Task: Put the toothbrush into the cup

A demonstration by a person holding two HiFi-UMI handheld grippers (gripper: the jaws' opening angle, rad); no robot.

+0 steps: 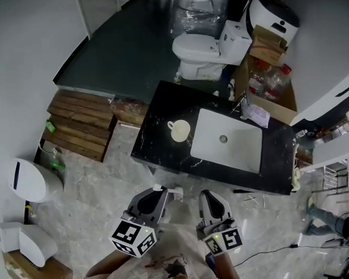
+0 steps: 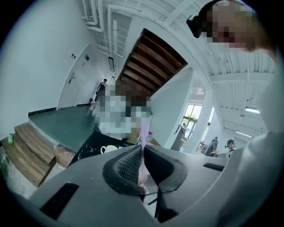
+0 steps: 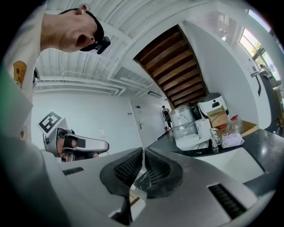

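Observation:
A white cup (image 1: 179,130) stands on the black counter (image 1: 157,139), left of the white sink (image 1: 227,140). Both grippers hover over the floor in front of the counter, short of its near edge. My left gripper (image 1: 159,190) is shut on a pale toothbrush (image 1: 174,192). In the left gripper view the toothbrush (image 2: 144,128) rises thin between the pads of the left gripper (image 2: 143,150), and the cup (image 2: 108,149) shows just beyond. My right gripper (image 1: 206,194) is beside it, and the right gripper view shows the right gripper (image 3: 143,153) shut with nothing between its pads.
A clear plastic bag (image 1: 255,114) lies at the counter's far right corner. Behind the counter are a toilet (image 1: 202,48) and a cardboard box with bottles (image 1: 267,80). Wooden steps (image 1: 81,123) sit to the left. A black cable (image 1: 272,250) runs over the floor at right.

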